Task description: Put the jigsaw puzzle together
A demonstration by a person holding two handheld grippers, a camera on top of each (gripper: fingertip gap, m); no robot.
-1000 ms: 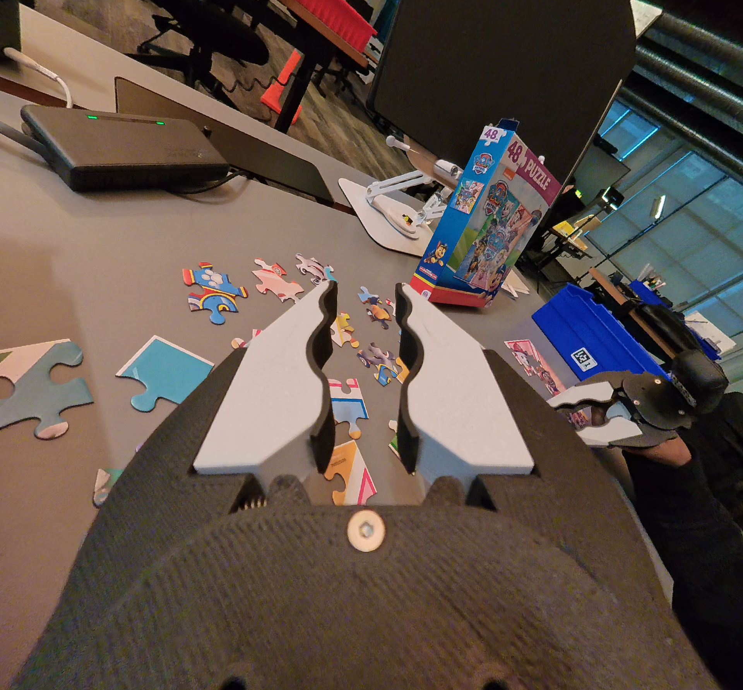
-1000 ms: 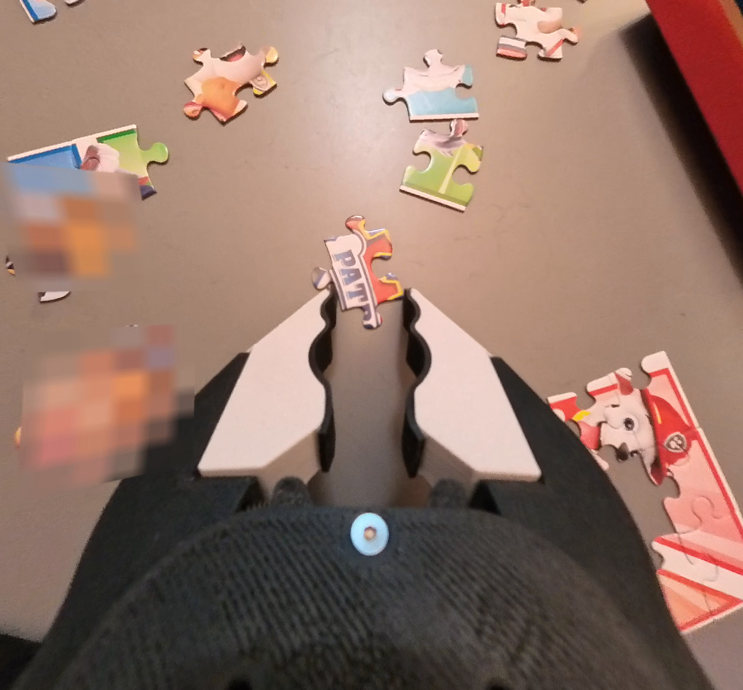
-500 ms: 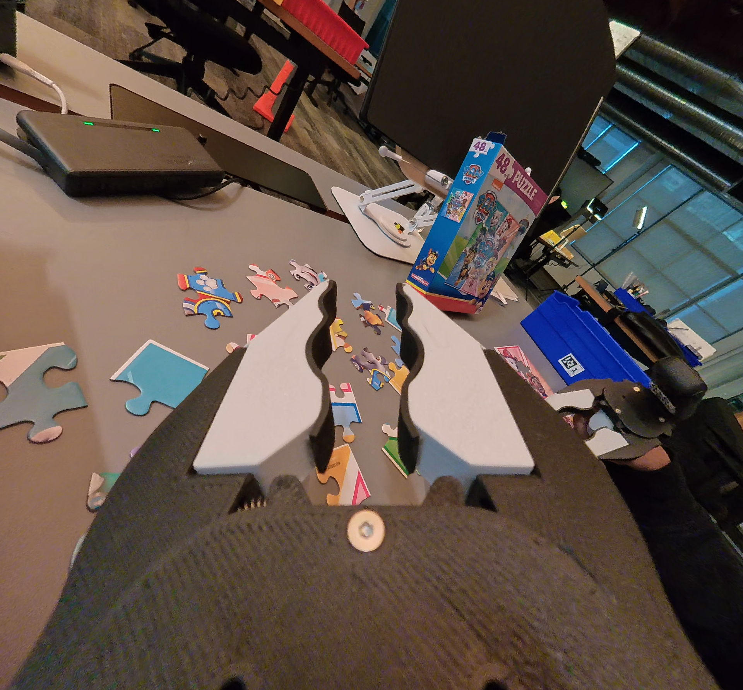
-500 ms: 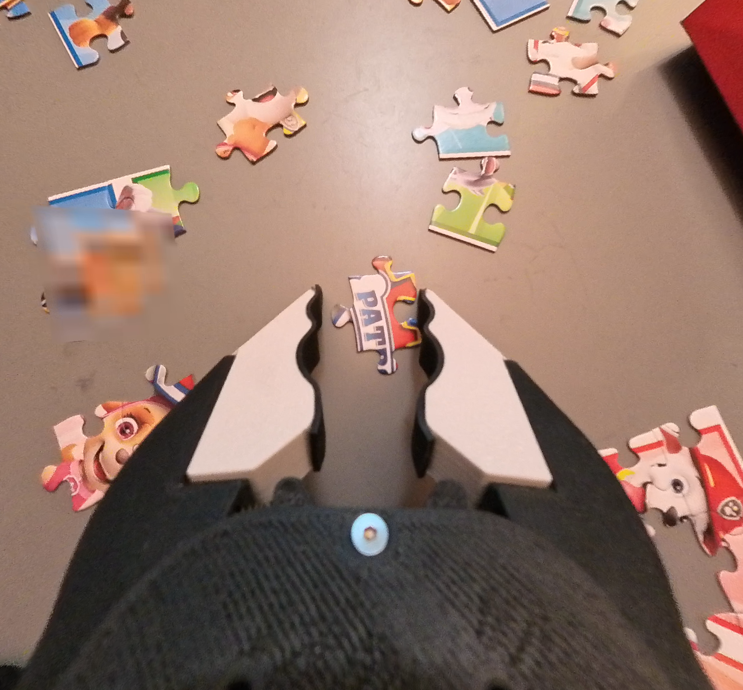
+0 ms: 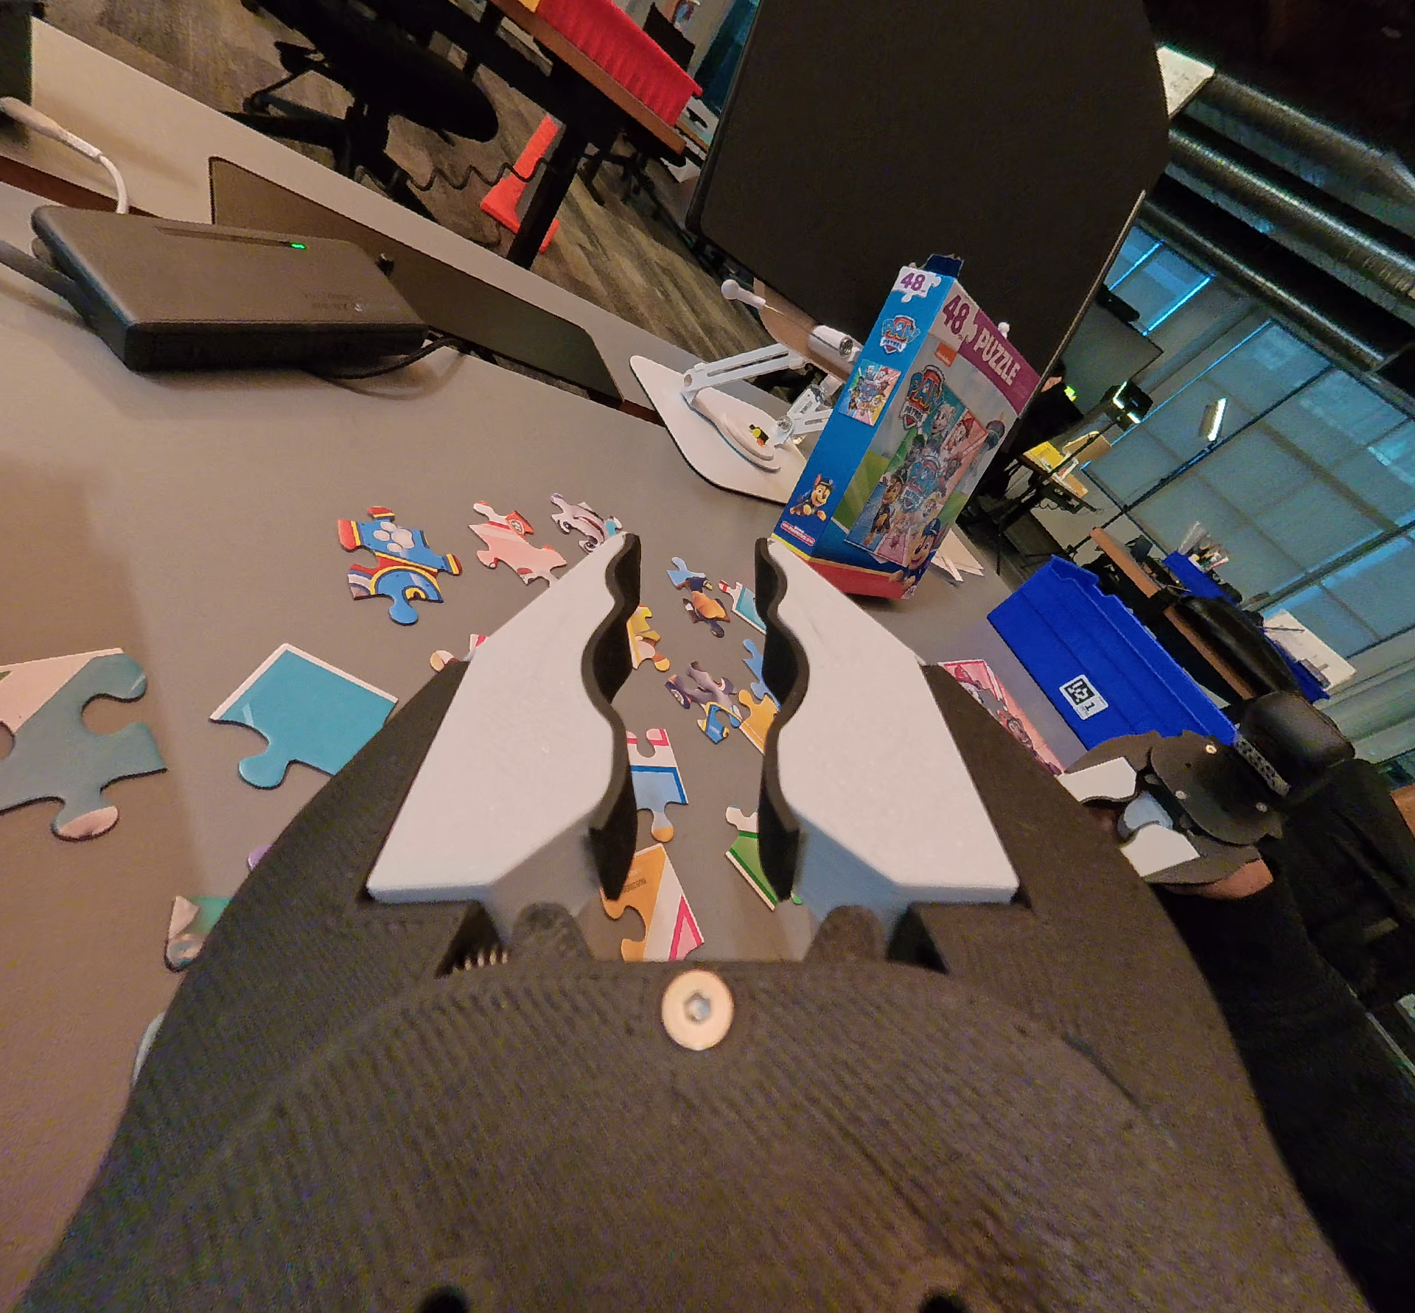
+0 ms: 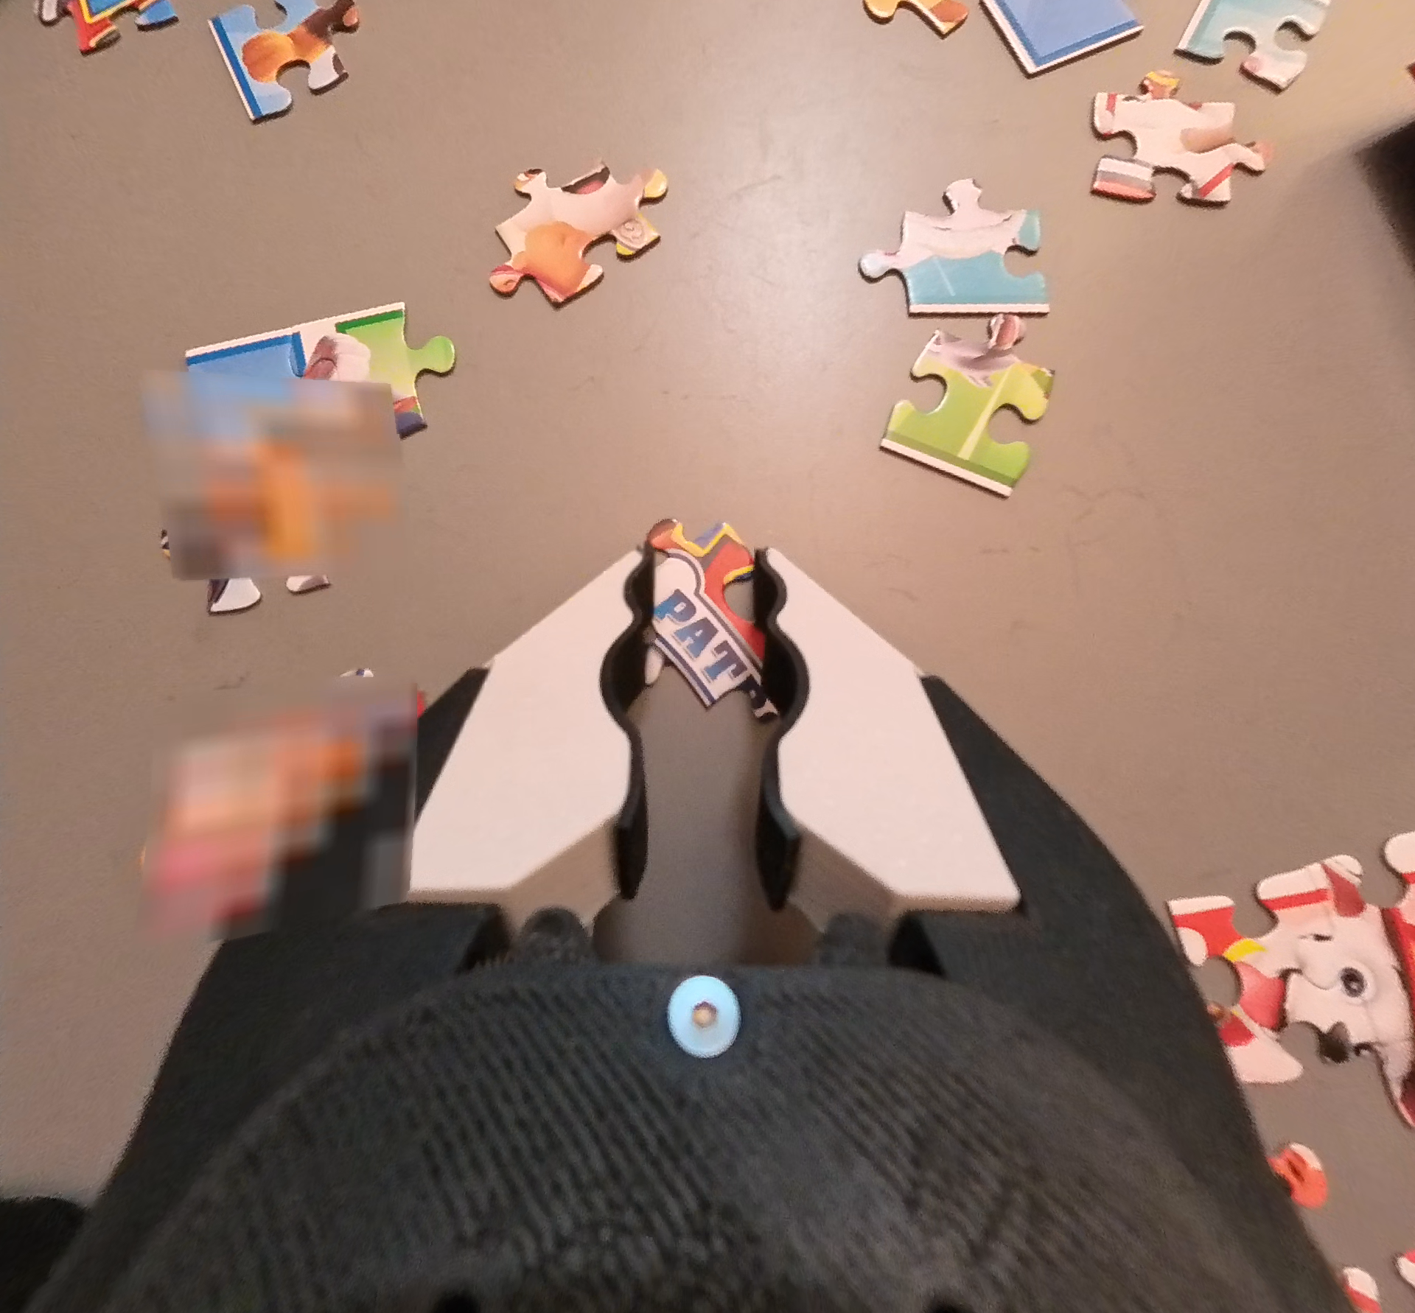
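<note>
The right claw grips a red, white and blue cardboard puzzle piece bearing lettering, both black pads pressed on its edges; its lower end is hidden behind the right finger. Beyond that piece lie a green piece and a mosaic-blurred cluster on the grey surface. The left claw hangs parted and bare above scattered pieces, its fingers covering several.
</note>
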